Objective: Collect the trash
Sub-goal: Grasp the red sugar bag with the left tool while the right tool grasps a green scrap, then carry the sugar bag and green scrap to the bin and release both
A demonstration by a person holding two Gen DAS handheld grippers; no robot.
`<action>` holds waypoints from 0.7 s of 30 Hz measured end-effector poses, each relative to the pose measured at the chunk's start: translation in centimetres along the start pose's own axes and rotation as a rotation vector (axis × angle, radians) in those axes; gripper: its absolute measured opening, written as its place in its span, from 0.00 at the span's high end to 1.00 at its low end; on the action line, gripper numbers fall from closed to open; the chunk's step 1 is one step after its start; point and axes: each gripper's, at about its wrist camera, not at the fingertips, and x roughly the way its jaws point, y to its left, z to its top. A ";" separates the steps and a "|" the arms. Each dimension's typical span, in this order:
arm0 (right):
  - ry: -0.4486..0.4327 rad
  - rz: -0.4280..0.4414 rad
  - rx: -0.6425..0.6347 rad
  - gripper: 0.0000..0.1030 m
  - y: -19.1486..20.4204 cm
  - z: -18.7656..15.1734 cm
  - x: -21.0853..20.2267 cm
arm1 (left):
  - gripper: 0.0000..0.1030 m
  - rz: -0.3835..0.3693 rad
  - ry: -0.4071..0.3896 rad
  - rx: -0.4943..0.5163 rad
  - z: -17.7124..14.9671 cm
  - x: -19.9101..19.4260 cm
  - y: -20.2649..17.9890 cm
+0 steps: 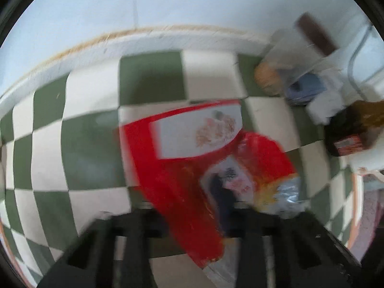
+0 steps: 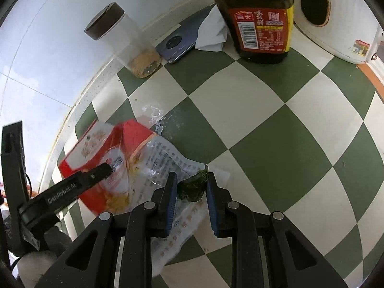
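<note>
A green-and-cream checked counter [image 2: 276, 124] runs along a pale wall. On it lies a red-and-white wrapper [image 2: 115, 158]. In the right wrist view the left gripper [image 2: 109, 168] has its jaws pressed together on the wrapper, while the right gripper [image 2: 192, 182] pinches a dark green scrap [image 2: 192, 187] just beside the wrapper. That view alone sharply shows the brown bottle [image 2: 254, 19], jar [image 2: 129, 45] and phone [image 2: 182, 40] beyond. The left wrist view is blurred, with the wrapper [image 1: 182, 148] filling its centre.
</note>
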 end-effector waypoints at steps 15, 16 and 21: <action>-0.243 -0.005 0.235 0.76 -13.0 -9.6 -18.4 | 0.97 -0.137 -0.233 0.336 -7.1 -16.1 -14.1; -0.264 -0.018 0.262 0.76 -14.8 -10.9 -20.1 | 0.97 -0.161 -0.237 0.384 -8.6 -17.1 -16.3; -0.357 -0.078 0.422 0.76 -23.7 -18.8 -28.0 | 0.97 -0.265 -0.206 0.568 -15.8 -19.4 -24.9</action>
